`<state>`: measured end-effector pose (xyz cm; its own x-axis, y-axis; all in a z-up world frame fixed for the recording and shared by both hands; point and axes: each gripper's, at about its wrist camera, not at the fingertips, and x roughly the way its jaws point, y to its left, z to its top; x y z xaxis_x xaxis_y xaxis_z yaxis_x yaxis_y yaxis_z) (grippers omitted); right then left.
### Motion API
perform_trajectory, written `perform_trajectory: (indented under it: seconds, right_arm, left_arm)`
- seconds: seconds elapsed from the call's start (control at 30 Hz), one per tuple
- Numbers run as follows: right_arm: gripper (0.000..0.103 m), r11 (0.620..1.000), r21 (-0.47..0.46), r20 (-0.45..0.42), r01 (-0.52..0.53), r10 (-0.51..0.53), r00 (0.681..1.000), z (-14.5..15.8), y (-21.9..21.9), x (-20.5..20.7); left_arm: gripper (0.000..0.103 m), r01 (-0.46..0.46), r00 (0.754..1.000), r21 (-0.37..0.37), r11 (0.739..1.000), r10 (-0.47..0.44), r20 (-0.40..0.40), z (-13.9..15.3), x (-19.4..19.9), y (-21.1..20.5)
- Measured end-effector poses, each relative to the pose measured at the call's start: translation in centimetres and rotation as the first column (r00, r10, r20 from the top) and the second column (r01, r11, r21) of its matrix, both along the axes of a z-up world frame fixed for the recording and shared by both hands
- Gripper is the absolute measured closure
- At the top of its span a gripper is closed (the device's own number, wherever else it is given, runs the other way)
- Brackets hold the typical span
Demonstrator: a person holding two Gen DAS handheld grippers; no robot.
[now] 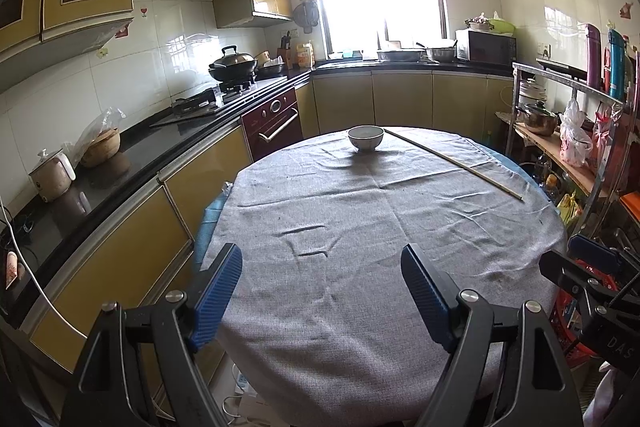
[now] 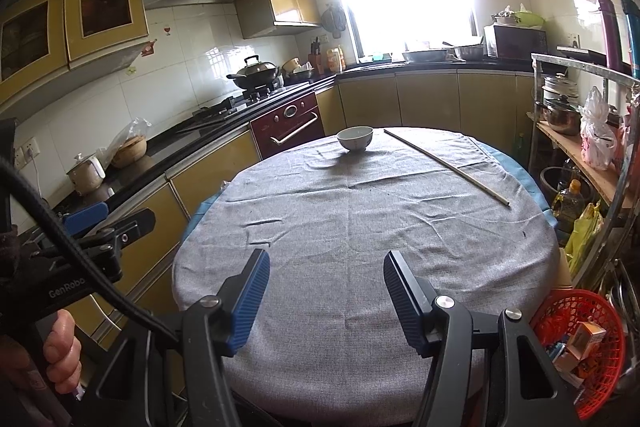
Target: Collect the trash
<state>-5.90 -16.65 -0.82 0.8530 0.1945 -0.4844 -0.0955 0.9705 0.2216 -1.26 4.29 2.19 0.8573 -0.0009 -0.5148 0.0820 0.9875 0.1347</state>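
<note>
Trash-wise, only a long thin stick (image 2: 446, 167) lies far-right on the grey tablecloth (image 2: 340, 227), beside a bowl (image 2: 355, 138). Left gripper (image 1: 322, 291) and right gripper (image 2: 326, 297) hover open, empty. I'd reach across with the right, then drop it in the red basket (image 2: 600, 379).

Grey-clothed round table (image 1: 360, 247) has a white bowl (image 1: 365, 137) at its far edge, a long thin stick (image 1: 452, 163) right of the bowl, wok (image 1: 233, 63) way behind-left.

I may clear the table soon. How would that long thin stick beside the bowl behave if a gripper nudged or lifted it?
The stick looks slender and light, so it probably slides or rolls on the cloth. Held at one end it may sag or swing.
</note>
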Motion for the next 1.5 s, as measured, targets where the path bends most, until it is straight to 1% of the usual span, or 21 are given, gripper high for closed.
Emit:
perform_trajectory:
  seconds: [0.43,0.83,1.2,1.5]
  right_arm:
    - [0.040,1.000,0.004,0.001,0.000,0.000,1.000,0.2,-0.4,0.0]
    - [0.040,1.000,0.002,-0.003,0.004,-0.004,1.000,0.0,-0.6,0.2]
    - [0.040,1.000,0.000,-0.015,0.024,-0.024,1.000,0.2,-1.6,1.6]
    - [0.040,1.000,-0.011,-0.025,0.022,-0.022,0.999,0.6,-1.7,4.1]
  left_arm:
    - [0.021,0.001,1.000,0.003,1.000,-0.001,0.002,0.3,-0.1,-0.2]
    - [0.021,0.006,1.000,0.008,1.000,-0.006,-0.010,-0.1,0.2,-0.6]
    - [0.021,0.006,1.000,0.017,1.000,-0.005,-0.021,0.3,1.7,-1.2]
    - [0.021,-0.004,0.999,0.021,1.000,0.005,-0.036,0.6,4.0,-1.3]
